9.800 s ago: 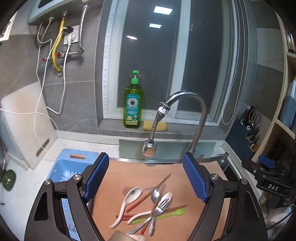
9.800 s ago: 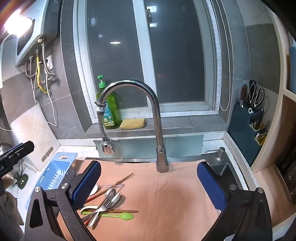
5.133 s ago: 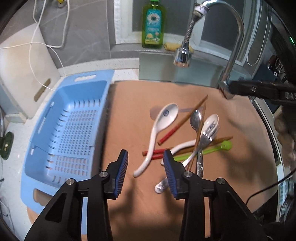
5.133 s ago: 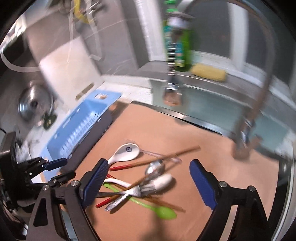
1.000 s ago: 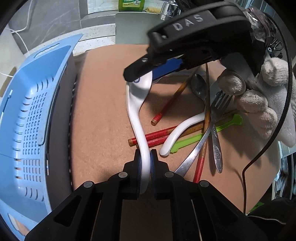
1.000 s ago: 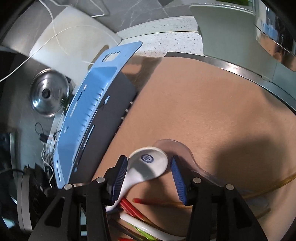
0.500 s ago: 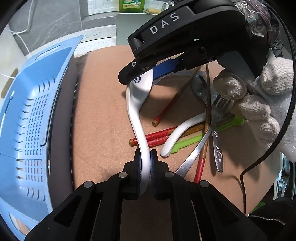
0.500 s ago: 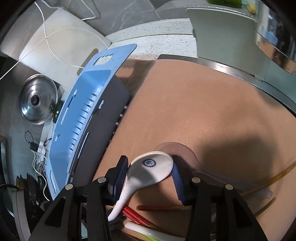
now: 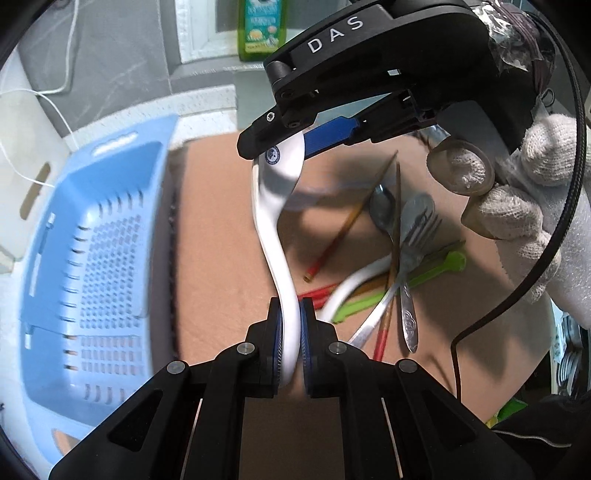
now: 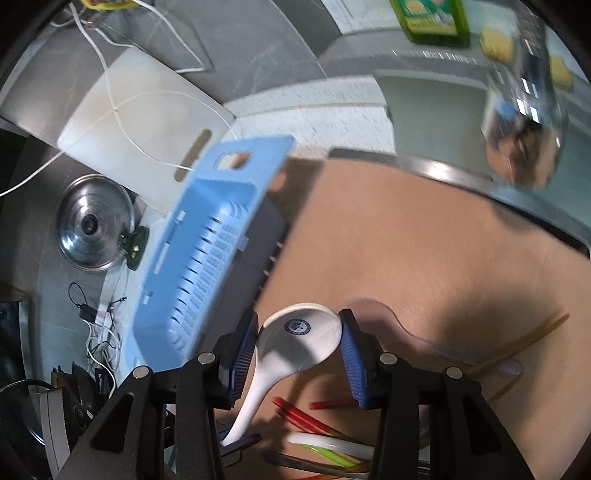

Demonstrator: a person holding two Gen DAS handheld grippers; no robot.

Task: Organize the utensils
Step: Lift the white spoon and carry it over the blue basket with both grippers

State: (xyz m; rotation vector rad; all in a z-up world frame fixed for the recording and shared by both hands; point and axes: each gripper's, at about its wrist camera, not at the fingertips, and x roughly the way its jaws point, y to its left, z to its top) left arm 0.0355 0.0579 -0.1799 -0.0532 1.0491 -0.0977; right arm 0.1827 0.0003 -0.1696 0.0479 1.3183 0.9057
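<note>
Both claws have lifted the white spoon [image 9: 271, 225] off the worktop [image 9: 221, 236], left claw [image 9: 290, 347] pinching its handle, right claw [image 10: 299, 345] just closing round its bowl, blue basket [image 9: 92, 236] lying left.

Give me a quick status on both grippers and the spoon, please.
Left gripper shut on white spoon handle. Right gripper pads against its bowl. Blue basket alongside, nothing in between.

Grey marbled wall tiles [image 10: 236, 48] rise beyond the tongs, with a white window frame [image 9: 192, 33] above a grey sill [image 9: 214, 72]. The speckled white desk [image 10: 332, 122] runs under the wall; white cables [image 10: 110, 74] hang left of the tongs.
</note>
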